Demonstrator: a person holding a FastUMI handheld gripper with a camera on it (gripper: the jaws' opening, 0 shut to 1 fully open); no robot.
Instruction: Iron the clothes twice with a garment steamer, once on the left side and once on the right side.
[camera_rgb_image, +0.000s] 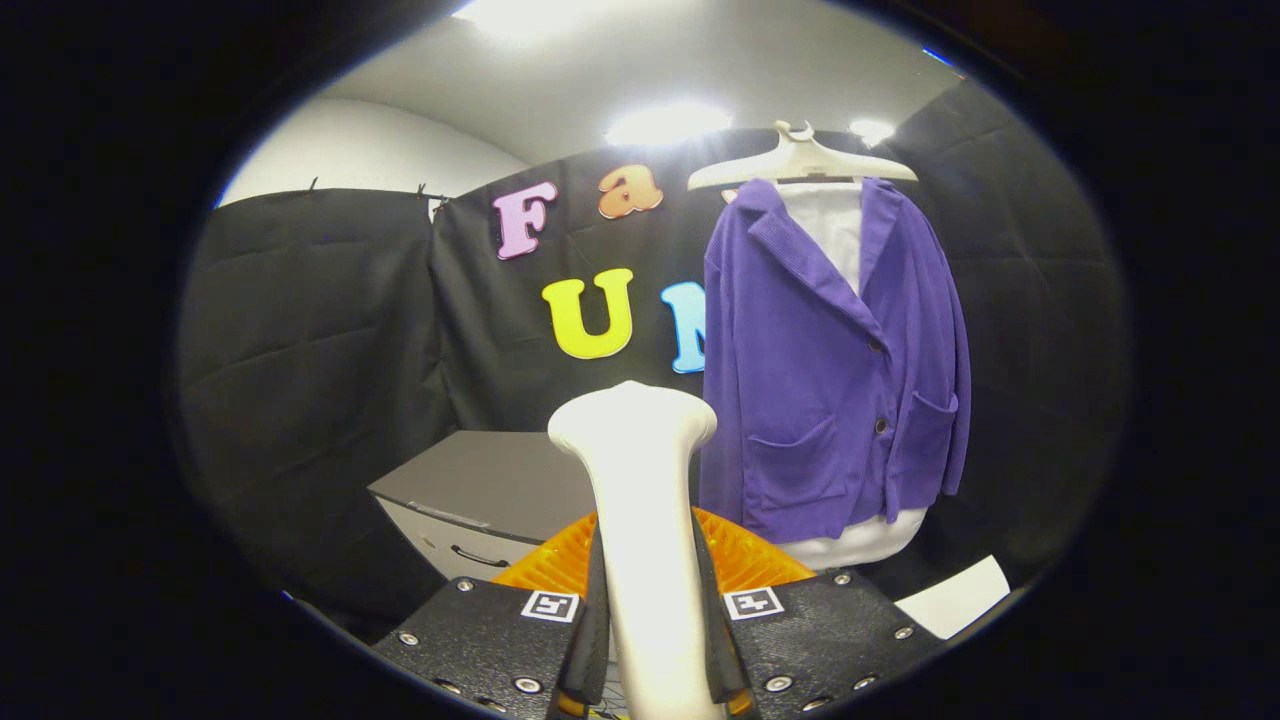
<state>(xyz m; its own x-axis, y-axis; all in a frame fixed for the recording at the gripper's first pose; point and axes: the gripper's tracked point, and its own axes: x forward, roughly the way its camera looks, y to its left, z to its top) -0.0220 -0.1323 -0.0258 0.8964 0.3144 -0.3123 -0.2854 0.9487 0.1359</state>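
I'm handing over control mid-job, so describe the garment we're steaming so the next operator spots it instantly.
Start at the black cloth booth wall, then find the cream plastic hanger high against it. Below hangs the purple corduroy jacket over a white shirt, beyond the white steamer that the fingers clamp. It alone is purple, with two front pockets and dark buttons.

White garment steamer (640, 500) upright between fingers; purple jacket (830, 370) hanging on hanger, beyond, right

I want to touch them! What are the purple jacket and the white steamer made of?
Purple jacket: soft ribbed knit cloth, matte, folds showing. Garment steamer, clamped between the hand-held gripper fingers: probably smooth plastic, slightly glossy.
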